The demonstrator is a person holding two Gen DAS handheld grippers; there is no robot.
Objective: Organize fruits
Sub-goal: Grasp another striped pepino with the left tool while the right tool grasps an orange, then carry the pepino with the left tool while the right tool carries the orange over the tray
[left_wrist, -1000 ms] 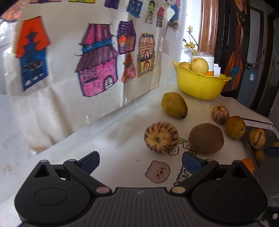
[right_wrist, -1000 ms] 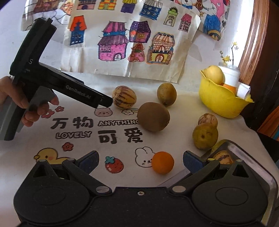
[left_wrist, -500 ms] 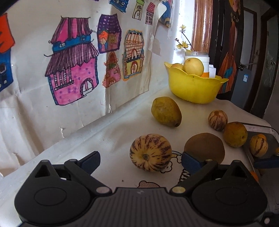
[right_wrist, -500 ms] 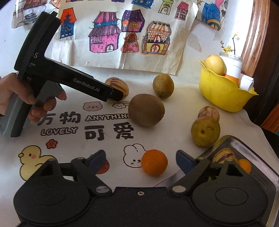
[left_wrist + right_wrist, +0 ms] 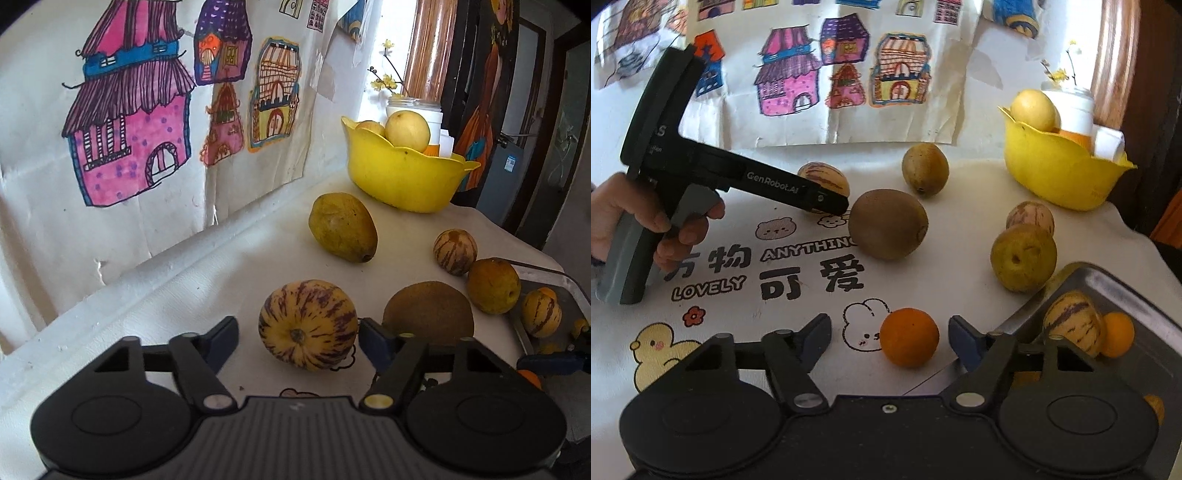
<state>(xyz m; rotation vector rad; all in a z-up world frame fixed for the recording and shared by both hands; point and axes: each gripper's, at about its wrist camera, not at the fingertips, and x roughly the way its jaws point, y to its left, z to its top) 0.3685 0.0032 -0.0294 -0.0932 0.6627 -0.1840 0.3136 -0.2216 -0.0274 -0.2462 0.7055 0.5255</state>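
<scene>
My left gripper [image 5: 297, 338] is open with a striped yellow-purple melon [image 5: 308, 325] between its fingers on the table; from the right wrist view the same gripper [image 5: 827, 199] reaches that melon [image 5: 827, 179]. My right gripper [image 5: 890, 338] is open around a small orange [image 5: 909, 341] on the cloth. A brown kiwi [image 5: 888, 229], a yellow-green pear [image 5: 1023, 256], a second striped melon [image 5: 1030, 218] and a mango-like fruit [image 5: 925, 168] lie on the table. A metal tray [image 5: 1126, 288] at the right holds a striped melon [image 5: 1073, 326] and an orange [image 5: 1119, 334].
A yellow bowl [image 5: 1056, 173] with fruit stands at the back right beside a white jar [image 5: 417, 110]. A sheet of house drawings [image 5: 147, 129] hangs on the wall right behind the table. The table edge drops off at the right, past the tray.
My left gripper has moved forward so the striped melon now sits between its fingers. My right gripper has moved forward towards the small orange, which now lies between its fingertips.
</scene>
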